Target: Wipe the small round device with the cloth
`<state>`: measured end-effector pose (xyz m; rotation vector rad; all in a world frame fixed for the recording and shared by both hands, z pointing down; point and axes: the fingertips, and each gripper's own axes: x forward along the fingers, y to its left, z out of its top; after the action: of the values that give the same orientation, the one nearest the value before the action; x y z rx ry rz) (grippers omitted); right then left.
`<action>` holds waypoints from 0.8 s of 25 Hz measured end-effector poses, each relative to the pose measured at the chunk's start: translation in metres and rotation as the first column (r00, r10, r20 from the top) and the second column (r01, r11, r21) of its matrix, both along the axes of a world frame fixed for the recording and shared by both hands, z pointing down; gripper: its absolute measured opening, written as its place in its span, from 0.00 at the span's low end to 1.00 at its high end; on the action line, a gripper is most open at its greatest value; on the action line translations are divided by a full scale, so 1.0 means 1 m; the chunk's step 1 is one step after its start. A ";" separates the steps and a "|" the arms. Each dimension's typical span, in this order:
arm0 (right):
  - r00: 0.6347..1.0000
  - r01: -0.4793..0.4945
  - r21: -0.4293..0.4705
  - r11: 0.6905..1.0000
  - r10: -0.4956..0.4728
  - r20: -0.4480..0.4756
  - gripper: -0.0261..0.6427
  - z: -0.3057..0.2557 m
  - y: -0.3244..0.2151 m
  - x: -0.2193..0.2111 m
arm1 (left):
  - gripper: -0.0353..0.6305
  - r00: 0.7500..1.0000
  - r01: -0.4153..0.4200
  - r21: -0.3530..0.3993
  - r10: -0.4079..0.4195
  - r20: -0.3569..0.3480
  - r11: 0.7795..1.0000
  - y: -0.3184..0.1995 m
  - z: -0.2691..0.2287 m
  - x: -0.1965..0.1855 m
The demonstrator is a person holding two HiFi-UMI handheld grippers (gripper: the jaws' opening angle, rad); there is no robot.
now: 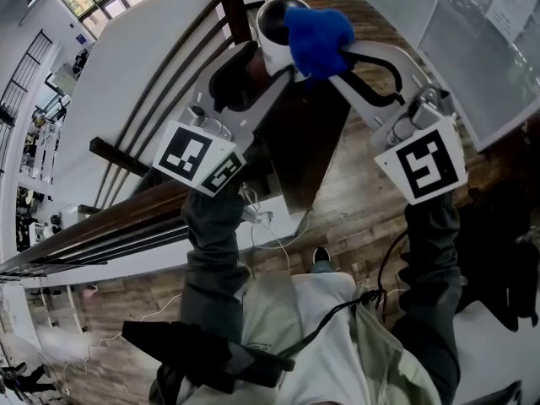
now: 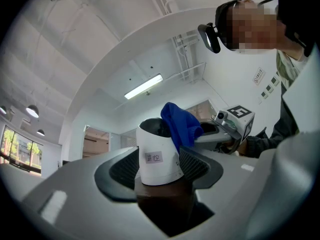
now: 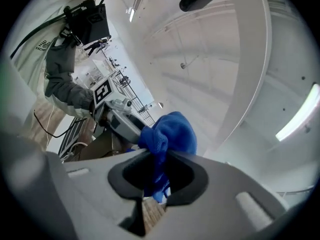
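Observation:
The small round device (image 1: pixel 272 30) is white with a dark top and carries a small label on its side (image 2: pixel 159 156). My left gripper (image 1: pixel 268 62) is shut on its body, one pad on each side (image 2: pixel 159 168). A blue cloth (image 1: pixel 319 29) lies against the device's upper right side (image 2: pixel 179 125). My right gripper (image 1: pixel 331 64) is shut on that bunched cloth (image 3: pixel 167 136), with some of it hanging down between the jaws (image 3: pixel 156 173). Both grippers are held up high in front of the person, tips together. In the right gripper view, the left gripper (image 3: pixel 119 118) shows behind the cloth and the device is hidden.
Below the grippers is wooden floor (image 1: pixel 359 205) with a white cable and the person's shoe (image 1: pixel 321 256). A dark brown panel (image 1: pixel 314 133) stands under the grippers. A long white counter with dark wooden rails (image 1: pixel 93 230) runs along the left. White boards (image 1: pixel 472 49) are at the right.

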<state>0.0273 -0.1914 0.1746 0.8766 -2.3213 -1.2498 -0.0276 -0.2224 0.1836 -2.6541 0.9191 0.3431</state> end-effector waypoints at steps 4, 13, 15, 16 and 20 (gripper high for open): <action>0.999 -0.019 0.044 0.999 0.017 0.037 0.14 -0.043 0.007 -0.001 | 0.43 1.000 0.000 0.002 0.000 0.000 1.000 0.002 0.000 0.000; 0.984 -0.169 0.086 0.982 0.173 -0.050 0.13 -0.040 0.000 -0.040 | 0.43 1.000 0.014 0.021 -0.014 -0.010 1.000 0.004 -0.001 -0.001; 0.982 -0.168 0.065 0.984 0.173 -0.080 0.13 -0.023 0.007 -0.041 | 0.43 1.000 0.010 0.024 -0.010 -0.011 1.000 0.005 -0.001 -0.001; 0.980 -0.171 0.049 0.984 0.175 -0.098 0.13 -0.013 0.008 -0.041 | 0.43 1.000 0.008 0.025 -0.008 -0.010 1.000 0.005 -0.001 -0.001; 0.994 -0.076 0.042 0.996 0.079 -0.074 0.13 -0.008 0.018 -0.040 | 0.43 1.000 0.003 0.025 -0.002 -0.013 1.000 0.006 0.001 -0.003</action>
<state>-0.0124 -0.1729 0.1667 0.9075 -2.1893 -1.2773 -0.0302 -0.2169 0.1842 -2.6311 0.9162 0.3689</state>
